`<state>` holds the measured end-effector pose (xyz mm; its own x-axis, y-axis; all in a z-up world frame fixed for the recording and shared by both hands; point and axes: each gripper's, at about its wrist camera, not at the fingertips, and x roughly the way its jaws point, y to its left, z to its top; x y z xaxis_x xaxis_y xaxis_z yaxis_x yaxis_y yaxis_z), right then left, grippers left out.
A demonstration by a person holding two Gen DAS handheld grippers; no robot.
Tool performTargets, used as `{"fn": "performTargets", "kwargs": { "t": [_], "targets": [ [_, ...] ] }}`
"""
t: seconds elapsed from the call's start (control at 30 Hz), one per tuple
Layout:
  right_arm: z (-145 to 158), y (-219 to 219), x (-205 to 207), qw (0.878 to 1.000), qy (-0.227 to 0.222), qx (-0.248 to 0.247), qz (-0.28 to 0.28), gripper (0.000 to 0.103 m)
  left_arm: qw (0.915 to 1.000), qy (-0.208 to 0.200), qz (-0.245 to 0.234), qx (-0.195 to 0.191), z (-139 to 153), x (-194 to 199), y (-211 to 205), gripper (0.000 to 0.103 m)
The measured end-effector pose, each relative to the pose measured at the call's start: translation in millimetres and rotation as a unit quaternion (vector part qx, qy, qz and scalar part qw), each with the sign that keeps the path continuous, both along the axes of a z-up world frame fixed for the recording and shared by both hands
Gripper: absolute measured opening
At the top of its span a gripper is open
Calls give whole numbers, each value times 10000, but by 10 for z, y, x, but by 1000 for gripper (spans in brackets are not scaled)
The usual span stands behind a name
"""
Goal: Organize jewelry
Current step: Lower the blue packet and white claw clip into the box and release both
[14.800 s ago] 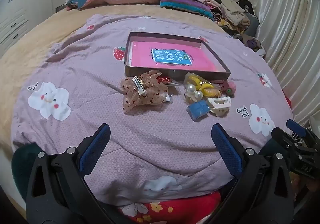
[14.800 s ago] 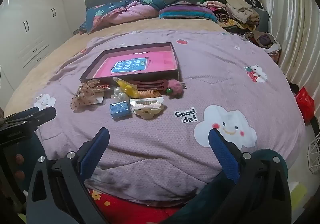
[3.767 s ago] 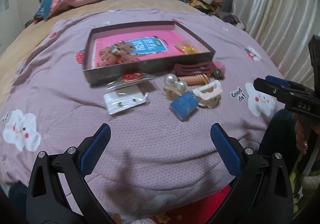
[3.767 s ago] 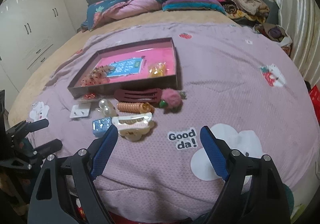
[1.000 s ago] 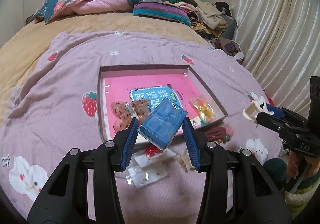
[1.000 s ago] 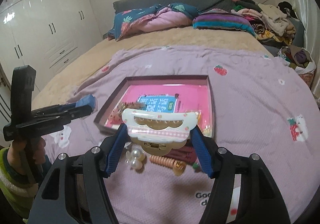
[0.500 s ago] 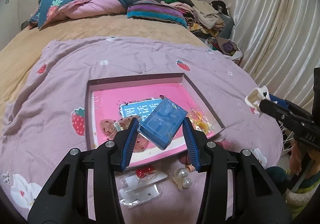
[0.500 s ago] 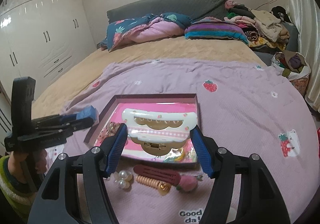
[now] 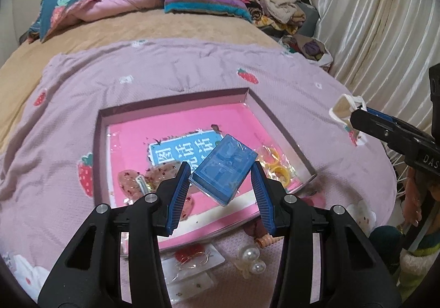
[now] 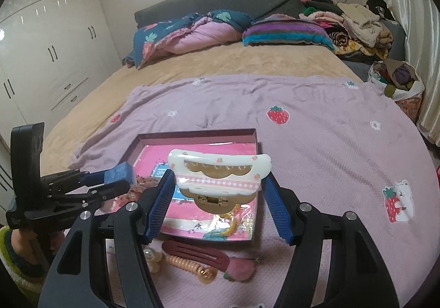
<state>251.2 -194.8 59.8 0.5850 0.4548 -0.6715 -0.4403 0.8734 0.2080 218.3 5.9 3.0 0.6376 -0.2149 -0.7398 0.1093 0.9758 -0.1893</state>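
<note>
My left gripper point(image 9: 221, 176) is shut on a small blue box point(image 9: 224, 169) and holds it above the open pink-lined tray point(image 9: 173, 100) on the bed. My right gripper point(image 10: 220, 187) is shut on a white cloud-shaped hair claw point(image 10: 220, 173), held above the tray's near right part point(image 10: 198, 133). The tray holds a lace bow clip point(image 9: 154, 180) and a yellow item in a clear bag point(image 9: 275, 166). In the right wrist view the left gripper point(image 10: 118, 180) with the blue box point(image 10: 119, 172) is at the left. The hair claw point(image 9: 345, 110) shows at the right of the left wrist view.
In front of the tray lie pearl clips point(image 9: 251, 258), earring cards point(image 9: 192, 264), a maroon snap clip point(image 10: 195, 251), a spiral hair tie point(image 10: 192, 268) and a pink pom-pom point(image 10: 242, 268). Pillows point(image 10: 192, 30) and piled clothes point(image 10: 352, 27) lie at the bed's head. Curtains point(image 9: 371, 33) hang right.
Both grippers have moved forward over the tray, each still holding its item. The tray now looks nearer and lower in both views.
</note>
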Motion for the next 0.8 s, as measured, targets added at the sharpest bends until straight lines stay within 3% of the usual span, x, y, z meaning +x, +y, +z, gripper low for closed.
{"fn": "performTargets", "kwargs": {
  "t": [0.37, 0.8],
  "targets": [
    [-444, 156, 279, 9991, 379, -171, 79, 64, 9993, 356, -120, 84, -373, 156, -80, 37],
    [-888, 417, 480, 9952, 802, -441, 346, 64, 9986, 477, 140, 167, -436, 101, 64, 37]
  ]
}}
